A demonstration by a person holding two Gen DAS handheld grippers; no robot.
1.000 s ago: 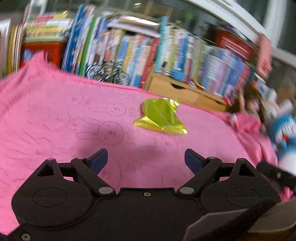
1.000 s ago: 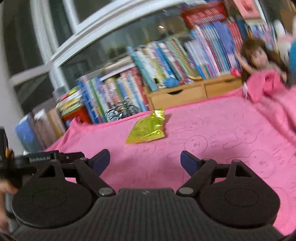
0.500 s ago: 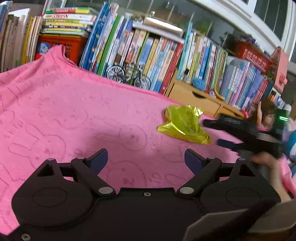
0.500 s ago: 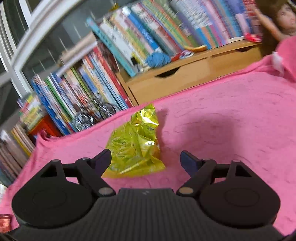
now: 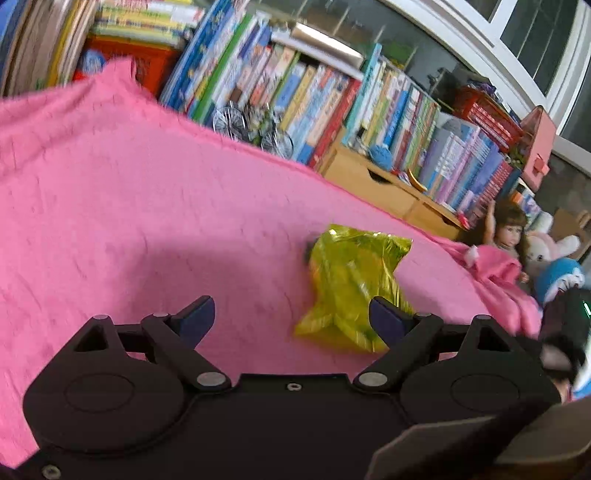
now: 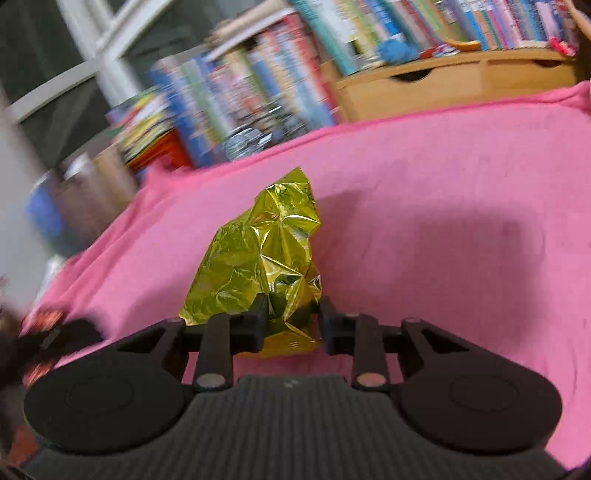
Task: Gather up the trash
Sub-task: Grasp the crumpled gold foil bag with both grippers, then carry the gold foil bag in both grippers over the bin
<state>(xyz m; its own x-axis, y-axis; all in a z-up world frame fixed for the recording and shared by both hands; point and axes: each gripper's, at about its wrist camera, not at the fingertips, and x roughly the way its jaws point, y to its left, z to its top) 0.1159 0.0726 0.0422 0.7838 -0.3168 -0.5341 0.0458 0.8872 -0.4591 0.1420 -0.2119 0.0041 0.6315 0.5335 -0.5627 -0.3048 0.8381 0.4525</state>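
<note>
Room: window (image 5: 532, 22) frames at the far side, glass dark. Long row of books (image 5: 332, 96) standing upright under it, running left to right behind the blanket; red crate (image 5: 125, 59) at far left under a flat stack, another red basket (image 5: 487, 114) far right on top of the books. Wooden drawer unit (image 5: 373, 181) in front of the books, blue yarn ball (image 5: 380, 155) on top. Small bike model (image 5: 255, 125) just at the blanket's far edge. Doll (image 5: 506, 232) and plush toys (image 5: 554, 247) at far right, beside the bunched blanket corner

Surface: pink blanket (image 5: 129, 192), fills most of both views, faint embossed pattern, blurred

Wrapper (image 6: 258, 254): crumpled yellow-green foil, on the blanket about mid-way, near end lifted toward the right gripper

Right gripper (image 6: 290, 321): jaws closed in to a narrow gap, pinching the wrapper's near lower edge between the fingers (image 6: 258, 321); foil bulges up past them

Left gripper (image 5: 291, 317): jaws spread wide, holding nothing, over the blanket; wrapper sits just ahead of its right finger (image 5: 388, 317), contact can't tell

Right wrist view is motion-blurred at the left edge
</note>
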